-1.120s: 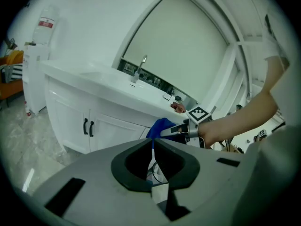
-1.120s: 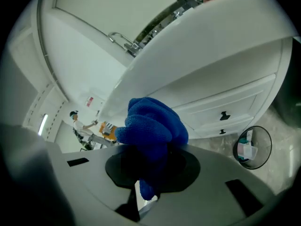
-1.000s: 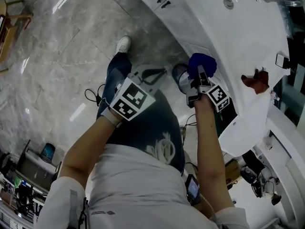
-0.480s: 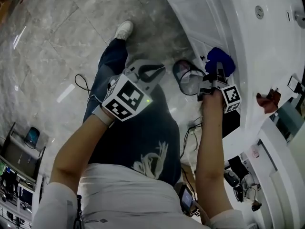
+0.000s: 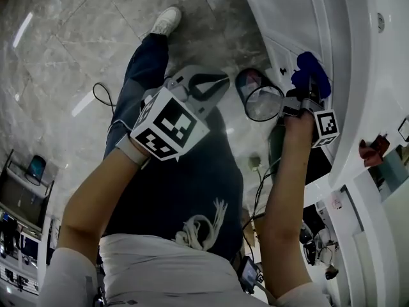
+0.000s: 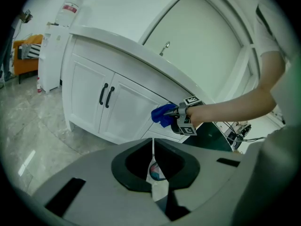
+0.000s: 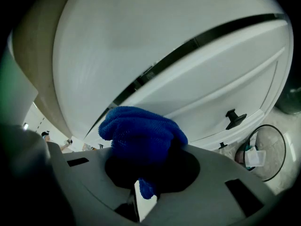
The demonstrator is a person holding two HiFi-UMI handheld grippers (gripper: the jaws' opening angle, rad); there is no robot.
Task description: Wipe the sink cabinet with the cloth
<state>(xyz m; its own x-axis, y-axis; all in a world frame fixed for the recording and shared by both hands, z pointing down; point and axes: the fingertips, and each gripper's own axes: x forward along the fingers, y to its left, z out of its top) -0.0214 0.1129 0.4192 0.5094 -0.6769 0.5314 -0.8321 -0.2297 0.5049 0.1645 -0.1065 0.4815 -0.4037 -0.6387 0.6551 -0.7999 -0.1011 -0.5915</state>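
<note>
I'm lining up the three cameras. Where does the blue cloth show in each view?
Head view: blue cloth at upper right, at the tip of the right gripper, by the white cabinet.
Left gripper view: just right of centre, held at the cabinet front.
Right gripper view: lower centre, clamped between the jaws.
Shared landmark: the white cabinet front.

Cut off by head view's right edge: sink cabinet (image 5: 287, 11) (top mostly lost). Too small to tell: reddish thing (image 5: 370, 151) nearby.
</note>
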